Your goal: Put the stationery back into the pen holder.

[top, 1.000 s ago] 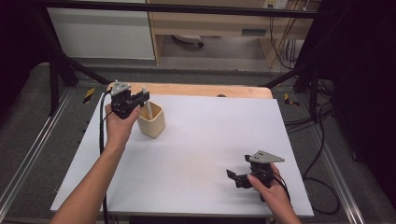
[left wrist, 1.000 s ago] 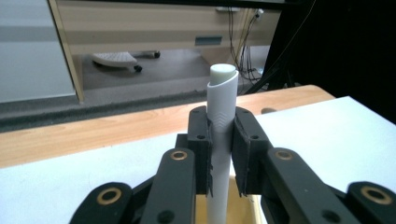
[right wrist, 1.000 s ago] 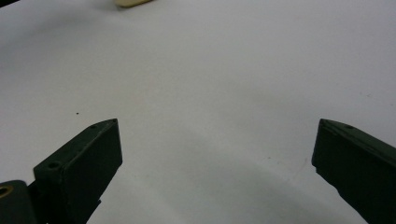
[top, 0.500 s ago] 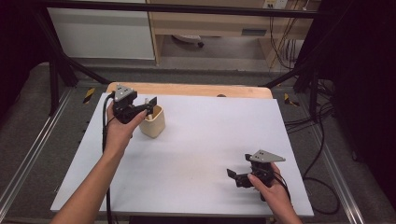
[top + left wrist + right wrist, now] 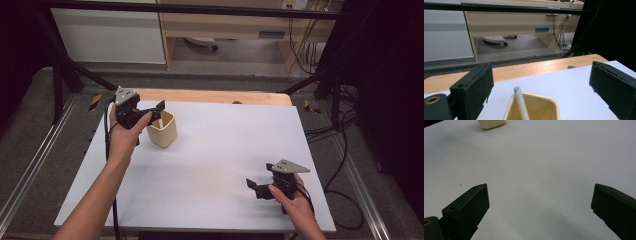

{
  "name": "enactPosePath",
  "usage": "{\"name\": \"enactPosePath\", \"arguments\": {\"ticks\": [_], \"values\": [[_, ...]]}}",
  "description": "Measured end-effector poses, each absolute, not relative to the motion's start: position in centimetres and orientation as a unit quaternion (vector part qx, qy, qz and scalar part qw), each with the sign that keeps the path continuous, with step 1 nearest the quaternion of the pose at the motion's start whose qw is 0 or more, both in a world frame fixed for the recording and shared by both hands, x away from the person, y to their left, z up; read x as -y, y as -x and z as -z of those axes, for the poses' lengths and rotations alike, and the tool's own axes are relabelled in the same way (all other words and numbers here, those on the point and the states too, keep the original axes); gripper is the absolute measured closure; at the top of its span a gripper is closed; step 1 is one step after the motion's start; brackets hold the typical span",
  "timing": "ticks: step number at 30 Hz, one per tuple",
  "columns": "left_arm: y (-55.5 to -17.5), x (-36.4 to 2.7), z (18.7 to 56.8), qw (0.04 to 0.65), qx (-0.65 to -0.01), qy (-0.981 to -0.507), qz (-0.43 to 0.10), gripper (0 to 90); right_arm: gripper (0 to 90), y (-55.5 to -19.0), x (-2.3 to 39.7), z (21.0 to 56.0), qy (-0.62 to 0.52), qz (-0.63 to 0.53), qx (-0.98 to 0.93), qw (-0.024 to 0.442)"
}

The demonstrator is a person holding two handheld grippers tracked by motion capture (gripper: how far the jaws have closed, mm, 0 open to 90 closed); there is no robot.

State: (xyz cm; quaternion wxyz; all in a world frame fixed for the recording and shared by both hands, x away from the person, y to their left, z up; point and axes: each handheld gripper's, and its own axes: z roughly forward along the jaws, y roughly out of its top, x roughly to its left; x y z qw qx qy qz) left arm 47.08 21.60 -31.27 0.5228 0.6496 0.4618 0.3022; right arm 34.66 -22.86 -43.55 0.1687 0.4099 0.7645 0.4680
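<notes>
At the far left of the white table (image 5: 210, 165), the left gripper (image 5: 156, 111) is hovering just above the cream cup (image 5: 163, 130), its jaws having just been opening & now standing wide apart w/ nothing pressed between. A white pen (image 5: 521, 105) is leaning inside the cup, tip poking past the rim. Right gripper (image 5: 256, 186) is resting near the front right edge, well apart from the cup, jaws spread, holding nothing.

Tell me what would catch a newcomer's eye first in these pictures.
Probably the cream cup at the white table's far left, with a white pen standing in it. The left gripper hovers right over it, its jaws just opened and apart from the pen. The right gripper waits open at the near right.
</notes>
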Motion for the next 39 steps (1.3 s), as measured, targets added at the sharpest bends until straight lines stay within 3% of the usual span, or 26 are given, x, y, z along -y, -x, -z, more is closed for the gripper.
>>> {"name": "enactPosePath", "arguments": {"ticks": [39], "values": [[-41.5, -23.8, 28.6, 0.552, -0.427, -0.652, -0.297, 4.0, 3.0, -33.2, 24.9, 42.6, -0.401, -0.457, -0.766, 0.207]]}}
